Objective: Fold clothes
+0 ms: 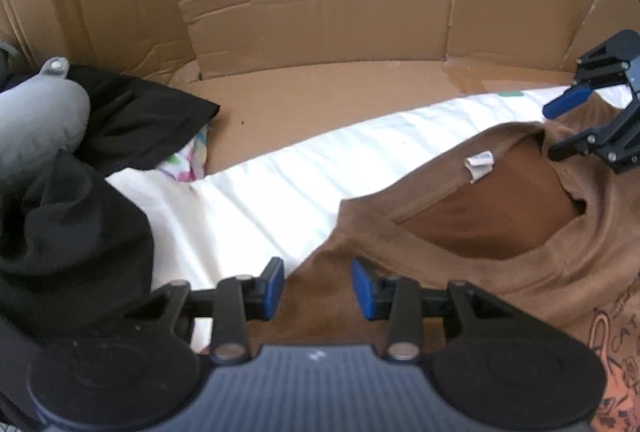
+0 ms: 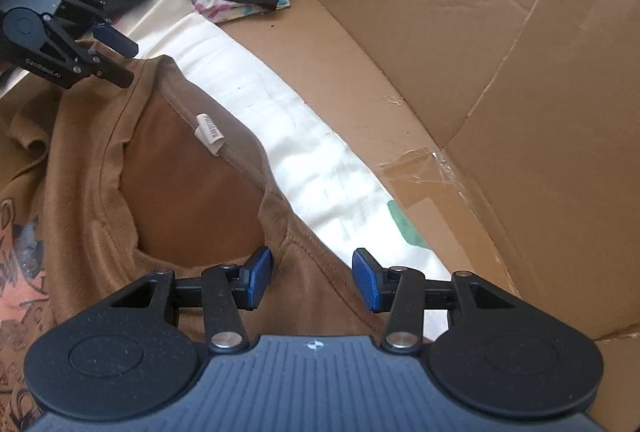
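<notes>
Both claws spread over brown t-shirt (image 1: 520,272) shoulders: left claw (image 1: 318,288), right claw (image 2: 312,280); chest print cut off.

Brown shirt (image 2: 208,200), white sheet (image 2: 304,136), blue fingers (image 2: 256,278)

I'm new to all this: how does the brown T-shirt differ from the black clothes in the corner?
The brown T-shirt lies spread open on the white sheet, neckline and label showing; the black clothes sit crumpled in a heap. The T-shirt carries a printed graphic; the black clothes look plain. An open claw hovers over each shoulder of the T-shirt, the left claw and right claw; none is near the black clothes. Both are unfolded.
</notes>
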`<state>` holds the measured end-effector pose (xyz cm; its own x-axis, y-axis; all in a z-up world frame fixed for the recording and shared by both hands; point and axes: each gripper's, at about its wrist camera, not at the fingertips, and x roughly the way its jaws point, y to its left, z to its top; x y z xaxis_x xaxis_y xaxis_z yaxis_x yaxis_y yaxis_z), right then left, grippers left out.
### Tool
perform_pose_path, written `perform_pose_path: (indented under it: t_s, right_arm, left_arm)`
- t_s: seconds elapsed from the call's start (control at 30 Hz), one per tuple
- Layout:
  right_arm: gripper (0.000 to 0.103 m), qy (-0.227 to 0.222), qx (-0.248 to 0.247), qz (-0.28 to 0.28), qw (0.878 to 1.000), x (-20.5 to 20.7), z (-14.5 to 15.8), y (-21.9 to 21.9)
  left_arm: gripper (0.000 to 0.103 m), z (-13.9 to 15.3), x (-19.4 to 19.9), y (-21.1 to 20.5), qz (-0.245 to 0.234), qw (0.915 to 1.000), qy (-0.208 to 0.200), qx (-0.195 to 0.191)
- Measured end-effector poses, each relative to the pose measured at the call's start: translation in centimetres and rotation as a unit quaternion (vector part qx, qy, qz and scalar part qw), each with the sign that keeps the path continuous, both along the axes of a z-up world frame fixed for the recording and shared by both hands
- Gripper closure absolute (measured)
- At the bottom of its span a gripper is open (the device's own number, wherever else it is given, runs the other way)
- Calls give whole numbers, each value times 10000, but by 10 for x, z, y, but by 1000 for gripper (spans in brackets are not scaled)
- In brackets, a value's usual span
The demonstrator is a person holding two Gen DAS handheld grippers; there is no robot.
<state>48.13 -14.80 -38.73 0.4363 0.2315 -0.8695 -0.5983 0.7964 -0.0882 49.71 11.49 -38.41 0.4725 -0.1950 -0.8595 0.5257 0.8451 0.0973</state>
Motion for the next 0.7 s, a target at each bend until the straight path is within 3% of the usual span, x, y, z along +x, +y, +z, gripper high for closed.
perform_pose_path:
  t_s: [0.17,0.3,0.43,0.53,0.7]
  right_arm:
    - [77,29,159,-360,9992,10,0,-8]
    - [77,26,755,-563,9955,12,21,-20]
    - [75,9,1266,-721,9893,12,40,-31]
    - [74,-111,839,-669,9942,10,40,-33]
    - [74,102,244,-528,9983,9,15,-30]
  left_arm:
    - [63,2,6,0,30,9999,47,-102]
    - [63,14,5,11,38,9990,57,-453]
    - [63,18,7,16,136,9986,52,-517]
    - [63,14,8,14,164,9989,50,-435]
    - [68,0,11,6,157,9996,54,-220]
